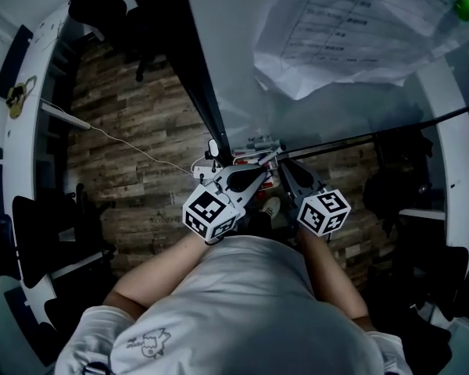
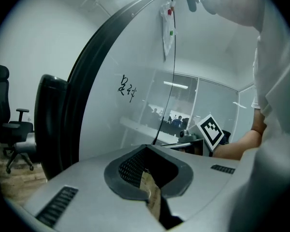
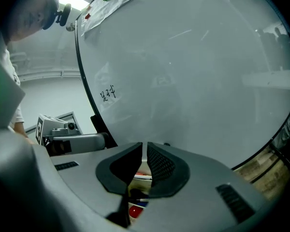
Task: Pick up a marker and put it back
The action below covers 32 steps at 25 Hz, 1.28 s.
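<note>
Whiteboard [image 3: 193, 57] bears handwriting [image 3: 108, 94], printed sheets [image 1: 352, 30] and a green magnet [image 1: 467, 7]. Office chair [image 2: 9, 129] stands on wood-plank floor [image 1: 133, 131].

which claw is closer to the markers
Right. The right claw points at the markers, seen just past its jaws. The left claw is off to its left, and no markers show in its own view.

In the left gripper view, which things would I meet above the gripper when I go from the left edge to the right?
Black office chair → black curved frame of the whiteboard → black handwriting on the board → hanging paper sheet → black-and-white square-marker cube → person's bare forearm.
</note>
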Tool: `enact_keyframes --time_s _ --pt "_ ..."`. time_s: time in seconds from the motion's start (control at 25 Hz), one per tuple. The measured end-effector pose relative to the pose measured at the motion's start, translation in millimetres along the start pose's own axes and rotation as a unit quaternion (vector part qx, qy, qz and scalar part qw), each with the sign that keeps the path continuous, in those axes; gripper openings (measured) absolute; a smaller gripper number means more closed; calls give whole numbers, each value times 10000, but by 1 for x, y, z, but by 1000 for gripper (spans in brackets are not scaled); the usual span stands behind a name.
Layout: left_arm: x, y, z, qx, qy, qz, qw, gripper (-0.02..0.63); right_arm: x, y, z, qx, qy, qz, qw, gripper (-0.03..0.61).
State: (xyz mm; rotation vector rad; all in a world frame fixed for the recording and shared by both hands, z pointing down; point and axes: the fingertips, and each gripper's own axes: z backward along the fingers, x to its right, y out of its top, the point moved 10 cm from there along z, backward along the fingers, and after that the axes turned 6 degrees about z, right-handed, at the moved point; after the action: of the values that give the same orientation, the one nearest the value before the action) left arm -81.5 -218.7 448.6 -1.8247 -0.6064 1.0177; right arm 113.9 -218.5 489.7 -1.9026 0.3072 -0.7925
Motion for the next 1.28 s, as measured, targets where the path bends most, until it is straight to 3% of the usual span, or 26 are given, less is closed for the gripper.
enact_keyframes --time_s 0.36,1.28 --pt "-7 -6 -13 -113 157 43 9998 5 27 -10 -10 -120 -31 -327 9994 71" --pt "-23 -15 -16 -265 385 146 9988 5 42 -17 -41 -350 264 -656 9969 80"
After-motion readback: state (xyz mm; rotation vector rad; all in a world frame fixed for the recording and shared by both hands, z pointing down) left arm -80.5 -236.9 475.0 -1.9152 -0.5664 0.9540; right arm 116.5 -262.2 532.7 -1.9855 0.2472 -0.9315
